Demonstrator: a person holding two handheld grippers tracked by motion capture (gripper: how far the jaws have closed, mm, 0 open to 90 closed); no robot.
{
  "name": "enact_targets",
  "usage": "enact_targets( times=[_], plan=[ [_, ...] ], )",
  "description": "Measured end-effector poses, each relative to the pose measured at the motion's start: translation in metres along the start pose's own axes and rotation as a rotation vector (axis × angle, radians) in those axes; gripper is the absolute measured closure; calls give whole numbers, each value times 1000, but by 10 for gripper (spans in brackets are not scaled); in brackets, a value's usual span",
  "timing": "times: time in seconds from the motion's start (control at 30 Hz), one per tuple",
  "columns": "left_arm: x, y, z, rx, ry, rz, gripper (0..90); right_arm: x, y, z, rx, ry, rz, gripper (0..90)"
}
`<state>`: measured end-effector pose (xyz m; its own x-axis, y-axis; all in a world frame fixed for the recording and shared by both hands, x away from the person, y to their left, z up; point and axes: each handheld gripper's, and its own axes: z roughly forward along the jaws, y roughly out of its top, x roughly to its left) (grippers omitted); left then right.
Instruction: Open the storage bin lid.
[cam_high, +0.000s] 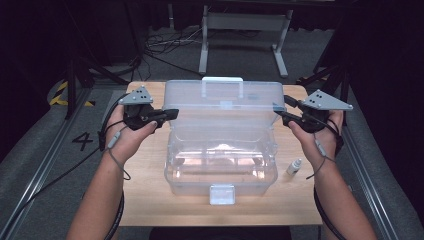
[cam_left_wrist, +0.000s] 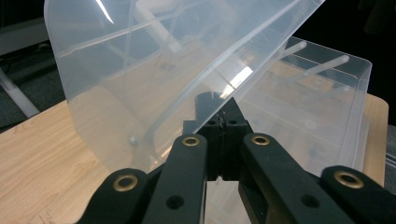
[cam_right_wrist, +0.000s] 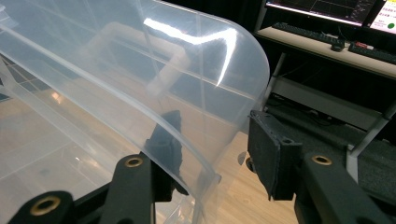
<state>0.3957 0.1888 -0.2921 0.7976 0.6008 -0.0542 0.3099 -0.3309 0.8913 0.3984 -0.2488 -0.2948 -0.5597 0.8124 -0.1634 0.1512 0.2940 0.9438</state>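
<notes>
Two bare forearms are reaching in from the near edge of the light wooden table (cam_high: 150, 210), each hand carrying a black two-jaw gripper topped by a grey three-cornered plate. Between them, a clear plastic storage box with a hinged lid (cam_high: 220, 165) is sitting at the middle of the table, its white front latch (cam_high: 222, 194) facing the near edge. A small white dropper bottle (cam_high: 294, 167) is standing just beside the box, toward the right edge. Farther back, the see-through lid (cam_high: 225, 102) is standing raised toward the far edge, its white carry handle (cam_high: 222, 80) showing at the top. The left gripper (cam_high: 172, 113) is clamping the lid's left rim; in the left gripper view its jaws are pressing together on the thin plastic edge (cam_left_wrist: 224, 114). The right gripper (cam_high: 281, 114) is sitting at the lid's right rim with its jaws partly apart, one on each side of the curved lid wall (cam_right_wrist: 205, 154) in the right gripper view; the right-hand pad is standing clear of the plastic. Beyond the far edge, a grey metal stand (cam_high: 245, 35) and loose cables are lying on the dark floor.
</notes>
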Motion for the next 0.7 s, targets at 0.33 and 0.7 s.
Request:
enact_targets(
  times=[0.33,0.7],
  plan=[
    [-3,-6,-8,2,1,5,890,-1,2,1,27,-20,-22,611],
    [-13,-22,-24,6,-15,14,881,-4,5,4,44,-35,-3,655]
  ],
)
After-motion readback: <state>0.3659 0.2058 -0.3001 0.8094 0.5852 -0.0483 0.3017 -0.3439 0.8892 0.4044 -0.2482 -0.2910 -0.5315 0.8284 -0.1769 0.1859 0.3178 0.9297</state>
